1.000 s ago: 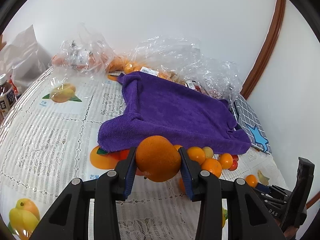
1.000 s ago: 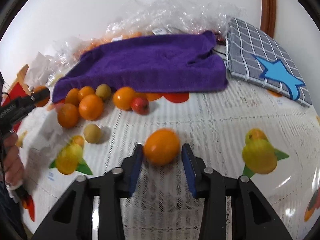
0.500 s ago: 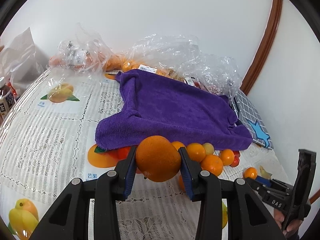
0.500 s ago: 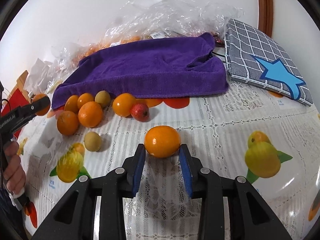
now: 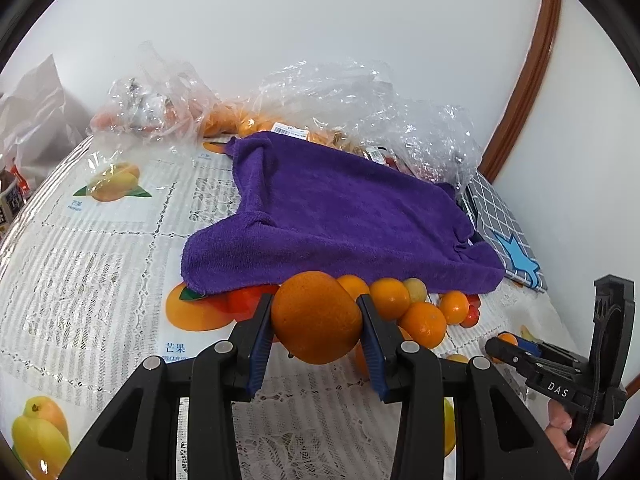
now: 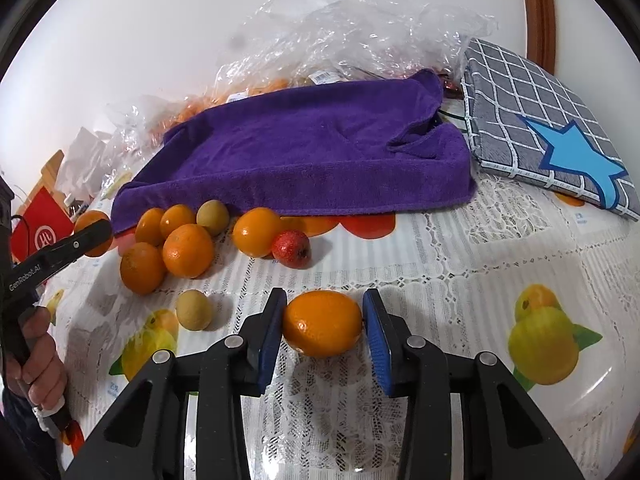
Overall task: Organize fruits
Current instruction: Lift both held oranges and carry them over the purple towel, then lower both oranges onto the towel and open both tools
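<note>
Progress: I judge the sorting only partly done; both my tongs carry fruit and nothing has a clear final place yet.
Left tongs: my left tongs (image 5: 317, 320) are clamped on a large orange (image 5: 316, 317), both blue pads pressed against its sides, held above the tabletop (image 5: 100, 272) just in front of the purple towel (image 5: 340, 220).
Right tongs: my right tongs (image 6: 323, 326) sit closed against an oval orange (image 6: 322, 322); the pads touch both ends. I cannot tell whether it is lifted or resting on the lace cloth.
Gathered fruit: a cluster of oranges (image 6: 187, 250) lies bunched along the towel's front edge, with a pale yellow-green fruit (image 6: 213, 217) among them and a small red fruit (image 6: 291, 249) touching one more orange (image 6: 257, 231).
Stray fruit: another pale round fruit (image 6: 194, 309) sits apart from the cluster, nearer my right tongs.
Unsorted stock: clear plastic bags (image 5: 352, 104) behind the towel hold more orange fruit, which looks untouched.
Left to do: by my reading, both held fruits need setting down with the group, the stray pale one needs joining, and the bagged fruit may follow.
Clutter: a checked cushion with a blue star (image 6: 560, 140) lies right of the towel, out of my way.
</note>
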A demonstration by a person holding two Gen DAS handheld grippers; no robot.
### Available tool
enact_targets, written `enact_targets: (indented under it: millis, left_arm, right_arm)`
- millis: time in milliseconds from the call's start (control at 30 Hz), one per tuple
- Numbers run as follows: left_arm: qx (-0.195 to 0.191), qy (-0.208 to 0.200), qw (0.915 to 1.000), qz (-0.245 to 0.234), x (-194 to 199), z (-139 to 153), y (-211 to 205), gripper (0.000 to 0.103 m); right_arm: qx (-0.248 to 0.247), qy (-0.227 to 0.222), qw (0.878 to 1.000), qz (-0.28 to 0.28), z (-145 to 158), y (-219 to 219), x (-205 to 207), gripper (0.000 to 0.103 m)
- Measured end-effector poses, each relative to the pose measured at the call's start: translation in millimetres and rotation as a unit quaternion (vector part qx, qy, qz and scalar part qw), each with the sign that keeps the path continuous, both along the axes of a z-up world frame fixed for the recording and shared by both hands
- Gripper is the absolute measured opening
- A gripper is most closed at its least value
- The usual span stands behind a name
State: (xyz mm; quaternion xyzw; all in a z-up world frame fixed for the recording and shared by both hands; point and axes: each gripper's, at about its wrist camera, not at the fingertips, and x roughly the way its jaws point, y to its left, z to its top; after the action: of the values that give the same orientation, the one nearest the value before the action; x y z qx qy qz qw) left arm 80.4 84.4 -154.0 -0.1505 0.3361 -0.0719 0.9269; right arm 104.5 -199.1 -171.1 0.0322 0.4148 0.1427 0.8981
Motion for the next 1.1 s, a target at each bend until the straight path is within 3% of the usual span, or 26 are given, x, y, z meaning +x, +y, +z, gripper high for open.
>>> enact_targets:
  millis: [133, 267, 633, 867, 1100]
  left_arm:
    - [-0.009, -0.004, 0.9999, 0.007, 2, 5, 3, 0.038]
    - [-0.017, -0.025, 0.9995, 0.006, 10, 25, 1, 0.038]
    - [0.032, -0.026, 0.999, 0.015, 84, 72, -20, 0.038]
    - [0.038, 0.013, 0.9988, 0.028, 136, 60, -22, 0.038]
    - [0.052, 0.056, 0.9965, 0.034, 183, 35, -27, 0.038]
  right_arm:
    - [0.006, 0.0, 1.0, -0.005, 9, -8, 2, 0.039]
    - [-0.014, -0.03, 0.999, -0.008, 34, -12, 11, 0.039]
    - [-0.027, -0.088, 0.996, -0.018, 86, -19, 73, 0.039]
    - [-0.018, -0.084, 0.996, -0.023, 88, -17, 126, 0.039]
    - [-0.022, -0.039, 0.999, -0.027, 57, -9, 172, 0.039]
